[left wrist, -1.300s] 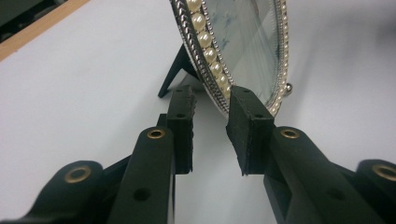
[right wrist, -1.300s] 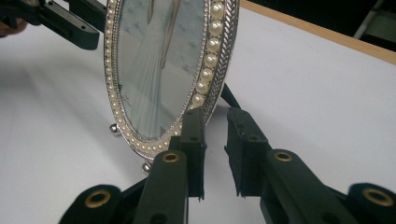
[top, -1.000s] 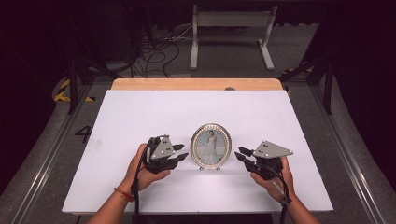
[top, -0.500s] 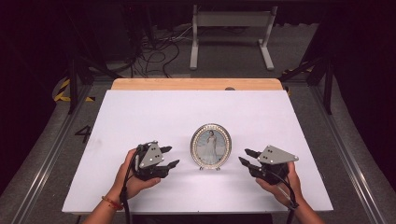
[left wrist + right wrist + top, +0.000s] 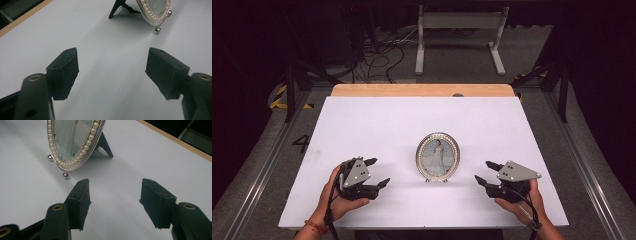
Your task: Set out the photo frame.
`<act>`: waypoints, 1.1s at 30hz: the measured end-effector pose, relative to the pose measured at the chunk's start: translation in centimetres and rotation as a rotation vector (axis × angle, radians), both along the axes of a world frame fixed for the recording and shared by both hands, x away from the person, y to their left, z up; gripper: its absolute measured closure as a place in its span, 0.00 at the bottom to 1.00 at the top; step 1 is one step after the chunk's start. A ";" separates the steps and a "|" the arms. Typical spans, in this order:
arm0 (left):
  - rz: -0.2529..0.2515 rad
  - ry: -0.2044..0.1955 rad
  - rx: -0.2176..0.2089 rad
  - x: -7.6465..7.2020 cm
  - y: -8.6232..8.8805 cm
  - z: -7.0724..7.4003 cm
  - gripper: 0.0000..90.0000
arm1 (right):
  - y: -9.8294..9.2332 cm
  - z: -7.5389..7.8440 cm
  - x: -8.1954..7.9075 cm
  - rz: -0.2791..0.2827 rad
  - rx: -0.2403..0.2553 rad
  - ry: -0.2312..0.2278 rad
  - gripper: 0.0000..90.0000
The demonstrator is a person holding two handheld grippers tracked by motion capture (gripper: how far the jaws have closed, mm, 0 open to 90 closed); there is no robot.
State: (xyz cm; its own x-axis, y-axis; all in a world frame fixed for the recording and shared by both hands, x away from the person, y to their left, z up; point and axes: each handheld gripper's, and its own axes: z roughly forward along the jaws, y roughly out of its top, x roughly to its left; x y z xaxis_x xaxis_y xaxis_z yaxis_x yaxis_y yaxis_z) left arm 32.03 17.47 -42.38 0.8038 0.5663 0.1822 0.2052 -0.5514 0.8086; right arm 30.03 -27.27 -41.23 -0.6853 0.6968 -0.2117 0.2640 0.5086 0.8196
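High view: the oval picture frame (image 5: 437,156) was seen standing upright toward the table's (image 5: 362,120) front edge, flanked by left gripper (image 5: 375,173) and right gripper (image 5: 485,172), jaws just opened and empty, a release judged finished, withdrawal next.

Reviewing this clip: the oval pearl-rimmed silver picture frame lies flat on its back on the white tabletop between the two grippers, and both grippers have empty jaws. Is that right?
Not quite. The oval pearl-rimmed silver picture frame stands upright, propped on its black back leg, as the right gripper view shows. The rest holds: it is on the white tabletop between the left gripper and the right gripper, whose jaws have just been opening and hold nothing.
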 end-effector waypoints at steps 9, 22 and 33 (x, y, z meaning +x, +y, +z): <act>0.042 -0.009 -0.029 -0.5 2.0 -0.4 0.21 | -1.4 -0.5 -0.3 -0.023 0.002 -0.002 0.34; 0.108 0.010 -0.032 -1.1 4.6 -1.6 0.12 | -3.4 -1.1 -0.9 -0.077 -0.008 0.000 0.21; 0.150 0.050 -0.093 -1.8 6.8 -3.2 0.05 | -5.0 -2.6 -1.2 -0.117 0.052 0.008 0.17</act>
